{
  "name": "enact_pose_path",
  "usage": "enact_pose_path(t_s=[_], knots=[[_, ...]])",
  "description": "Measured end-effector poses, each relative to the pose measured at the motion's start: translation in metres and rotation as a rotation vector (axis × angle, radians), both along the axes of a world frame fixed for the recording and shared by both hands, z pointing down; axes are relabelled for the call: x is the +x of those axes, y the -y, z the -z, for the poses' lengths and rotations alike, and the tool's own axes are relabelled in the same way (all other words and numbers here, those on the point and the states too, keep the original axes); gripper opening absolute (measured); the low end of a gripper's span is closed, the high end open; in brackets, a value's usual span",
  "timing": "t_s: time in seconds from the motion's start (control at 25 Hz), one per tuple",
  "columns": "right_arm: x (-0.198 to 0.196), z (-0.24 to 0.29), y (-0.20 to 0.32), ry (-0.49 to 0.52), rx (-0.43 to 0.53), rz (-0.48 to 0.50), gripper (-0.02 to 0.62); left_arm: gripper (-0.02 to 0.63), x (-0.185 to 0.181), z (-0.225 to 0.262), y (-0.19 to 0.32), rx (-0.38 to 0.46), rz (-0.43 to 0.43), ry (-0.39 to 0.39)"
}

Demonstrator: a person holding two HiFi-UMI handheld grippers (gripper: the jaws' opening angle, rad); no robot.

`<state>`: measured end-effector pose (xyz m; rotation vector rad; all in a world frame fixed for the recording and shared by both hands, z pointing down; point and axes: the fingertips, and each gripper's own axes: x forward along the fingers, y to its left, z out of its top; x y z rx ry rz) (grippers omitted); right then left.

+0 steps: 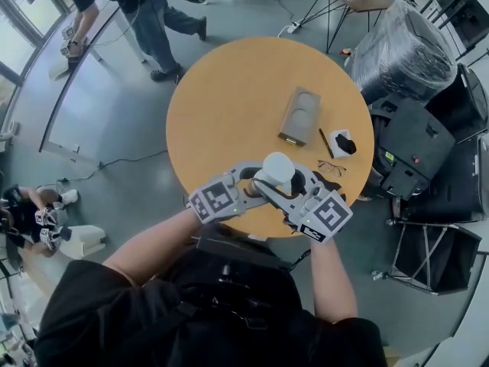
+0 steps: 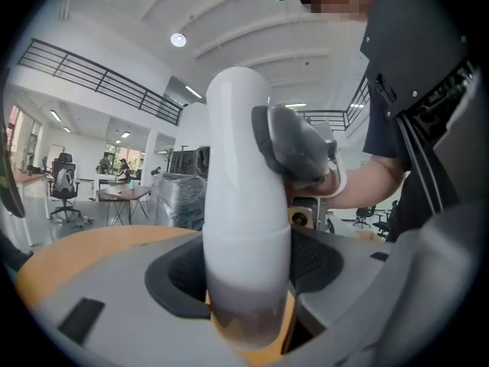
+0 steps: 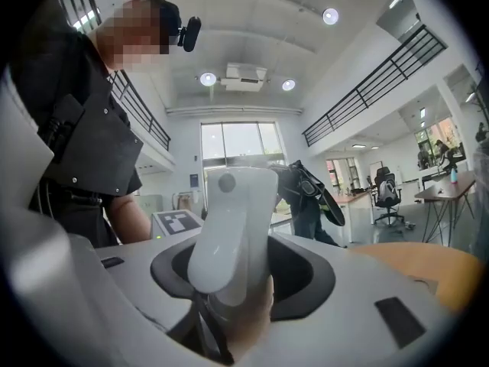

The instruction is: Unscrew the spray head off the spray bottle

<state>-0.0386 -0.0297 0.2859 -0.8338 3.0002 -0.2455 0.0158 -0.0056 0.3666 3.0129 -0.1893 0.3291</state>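
While left gripper (image 1: 261, 183) clamps spray bottle (image 2: 244, 232), base cut off, spray head (image 3: 231, 224) half-hidden.

- The left gripper (image 2: 246, 281), grey with black inner pads, is clamped on the lower part of a tall, smooth white plastic spray bottle (image 2: 237, 167), which stands nearly upright.
- A grey jaw of the right gripper (image 2: 296, 147) presses on the bottle's upper right side.
- A person's bare forearm (image 2: 374, 182) and dark clothing fill the right.
- An orange tabletop (image 2: 92, 243) lies beyond the jaws at the left.
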Motion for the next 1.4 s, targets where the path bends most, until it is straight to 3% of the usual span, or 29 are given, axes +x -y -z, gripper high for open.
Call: enact_pose_path(t_s=[0.12, 0.28, 0.44, 0.56, 0.72, 0.96, 1.08, 1.16, 1.28, 1.4], knots=[[-0.003, 0.007, -0.003, 0.03, -0.004, 0.059, 0.229, 0.299, -0.002, 0.006, -0.006, -0.021, -0.098, -0.018], [-0.007, 0.018, -0.017, 0.103, -0.032, 0.203, 0.209, 0.298, -0.002, 0.017, -0.027, -0.084, -0.293, -0.06], [-0.008, 0.018, -0.018, 0.08, 0.013, 0.227, 0.217, 0.299, -0.004, 0.018, -0.025, -0.055, -0.329, -0.042], [-0.003, 0.013, -0.005, 0.062, -0.002, 0.135, 0.235, 0.301, -0.003, 0.015, -0.012, -0.02, -0.263, -0.01], [0.015, 0.007, 0.023, 0.042, -0.05, -0.07, 0.314, 0.302, 0.001, 0.013, 0.018, 0.011, -0.092, 0.009], [0.026, 0.0, 0.045, 0.024, -0.124, -0.307, 0.314, 0.302, 0.004, 0.016, 0.054, 0.054, 0.168, -0.003], [0.026, -0.005, 0.049, -0.042, -0.124, -0.388, 0.311, 0.302, 0.008, 0.017, 0.06, 0.072, 0.229, 0.001], [0.028, -0.007, 0.054, -0.078, -0.118, -0.435, 0.278, 0.302, 0.01, 0.016, 0.066, 0.055, 0.267, 0.002], [0.031, -0.01, 0.06, -0.091, -0.149, -0.479, 0.278, 0.302, 0.01, 0.014, 0.076, 0.034, 0.346, 0.011], [0.032, -0.014, 0.063, -0.113, -0.171, -0.513, 0.278, 0.302, 0.012, 0.015, 0.08, 0.075, 0.401, 0.046]])
